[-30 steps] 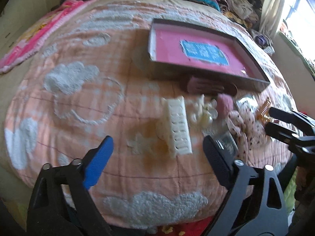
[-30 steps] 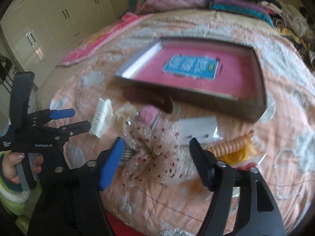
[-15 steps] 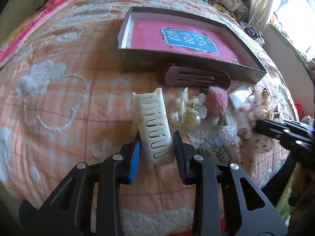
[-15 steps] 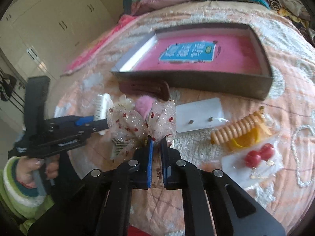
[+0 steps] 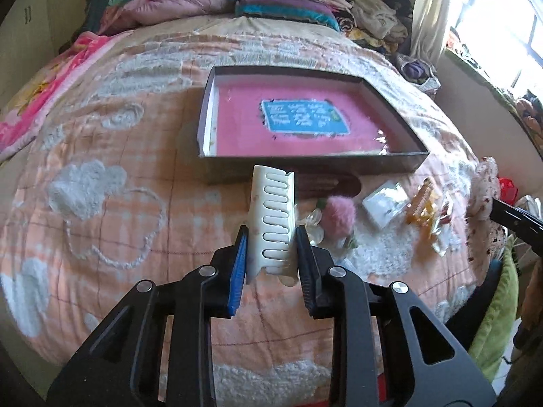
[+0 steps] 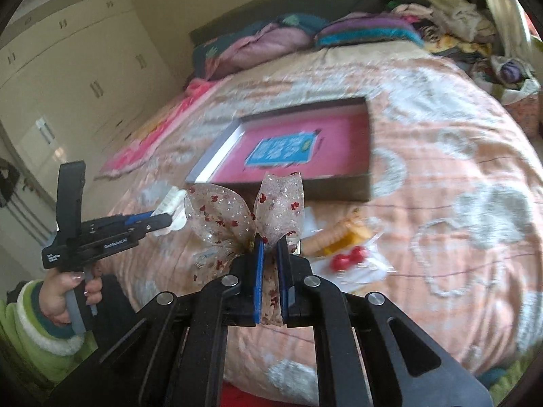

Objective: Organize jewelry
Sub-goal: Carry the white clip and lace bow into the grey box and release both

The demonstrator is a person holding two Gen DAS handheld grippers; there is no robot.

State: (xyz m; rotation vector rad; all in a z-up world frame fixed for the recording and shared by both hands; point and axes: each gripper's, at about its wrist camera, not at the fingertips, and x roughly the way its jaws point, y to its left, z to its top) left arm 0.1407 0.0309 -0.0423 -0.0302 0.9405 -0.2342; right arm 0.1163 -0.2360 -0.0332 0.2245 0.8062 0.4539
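Left gripper (image 5: 270, 256) fingers grasp the white hair comb (image 5: 274, 217); right gripper (image 6: 268, 273) fingers pinch the sheer bow (image 6: 244, 217), both aimed at the pink box (image 5: 305, 156) beyond, likely for dropping in.

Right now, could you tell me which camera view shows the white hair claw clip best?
The left wrist view: the white claw clip sits centred and sharp, its teeth visible. The right wrist view shows only its end beyond the left gripper.

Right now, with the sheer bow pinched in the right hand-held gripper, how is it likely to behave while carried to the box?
The sheer bow probably weighs little. Its loops stand up above the right hand-held gripper, so the fabric seems lightly stiffened, though likely to crush. Pinched at its middle, it may wobble.
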